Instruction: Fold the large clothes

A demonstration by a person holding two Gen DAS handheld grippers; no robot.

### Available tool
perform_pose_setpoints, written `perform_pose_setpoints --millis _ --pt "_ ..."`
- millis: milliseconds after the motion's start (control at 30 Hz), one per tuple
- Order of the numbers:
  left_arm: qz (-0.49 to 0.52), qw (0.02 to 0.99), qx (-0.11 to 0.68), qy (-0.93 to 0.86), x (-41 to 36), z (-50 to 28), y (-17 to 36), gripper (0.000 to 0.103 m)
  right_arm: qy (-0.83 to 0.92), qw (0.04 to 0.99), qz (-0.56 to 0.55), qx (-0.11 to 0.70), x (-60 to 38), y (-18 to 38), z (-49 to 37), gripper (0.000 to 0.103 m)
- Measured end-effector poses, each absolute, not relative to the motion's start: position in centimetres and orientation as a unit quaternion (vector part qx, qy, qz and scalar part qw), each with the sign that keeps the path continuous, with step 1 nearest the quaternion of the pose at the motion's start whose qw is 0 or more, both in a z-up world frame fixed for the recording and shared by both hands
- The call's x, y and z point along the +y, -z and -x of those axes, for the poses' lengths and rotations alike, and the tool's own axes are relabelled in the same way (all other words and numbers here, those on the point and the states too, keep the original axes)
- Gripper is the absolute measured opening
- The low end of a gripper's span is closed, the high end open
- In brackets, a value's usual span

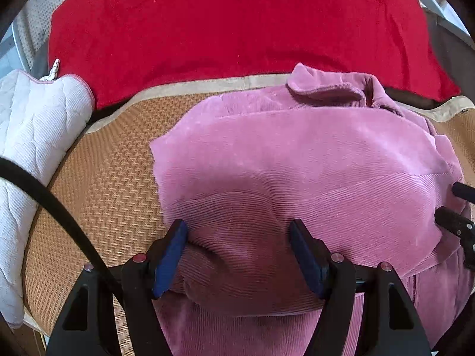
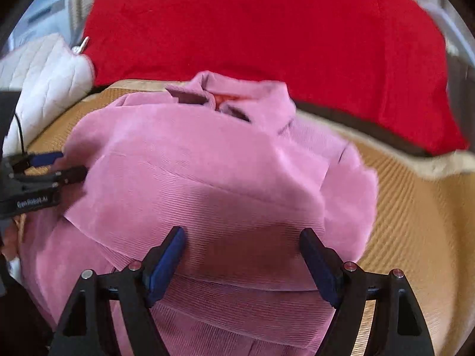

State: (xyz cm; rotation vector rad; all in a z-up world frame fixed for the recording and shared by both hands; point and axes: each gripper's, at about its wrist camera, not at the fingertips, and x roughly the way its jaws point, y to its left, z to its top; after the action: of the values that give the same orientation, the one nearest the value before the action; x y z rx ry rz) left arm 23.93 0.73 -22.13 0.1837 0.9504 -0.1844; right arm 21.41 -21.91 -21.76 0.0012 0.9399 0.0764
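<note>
Left wrist view: we're mid-fold on the pink corduroy jacket.
It lies partly folded on the woven mat, collar toward the far edge; left gripper and right gripper hang spread apart above it, gripping nothing; more folds remain.

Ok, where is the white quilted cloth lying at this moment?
The white quilted cloth lies at the left edge of both wrist views, on the woven mat's left side, just below the red blanket.

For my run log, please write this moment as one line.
task: fold large clothes | item: pink corduroy jacket on woven mat | left gripper: jaws open | right gripper: jaws open
</note>
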Motion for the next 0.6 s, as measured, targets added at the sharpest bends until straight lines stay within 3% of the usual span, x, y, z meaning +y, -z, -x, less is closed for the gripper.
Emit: perform_pose_setpoints --millis 167,367,600 --pt "-0.070 0.890 0.441 0.088 2.5 -23.5 20.9 0.072 -0.038 0.895 -0.043 0.443 -24.2 20.6 -20.7 0.082" --pt "-0.059 0.886 0.452 0.084 4.9 -23.6 21.5 0.075 -0.033 0.879 -0.047 0.474 -25.6 22.3 -21.1 0.082" --pt "-0.066 0.888 0.444 0.101 5.2 -23.0 21.2 0.075 -0.052 0.888 -0.030 0.455 -25.3 21.3 -19.9 0.082"
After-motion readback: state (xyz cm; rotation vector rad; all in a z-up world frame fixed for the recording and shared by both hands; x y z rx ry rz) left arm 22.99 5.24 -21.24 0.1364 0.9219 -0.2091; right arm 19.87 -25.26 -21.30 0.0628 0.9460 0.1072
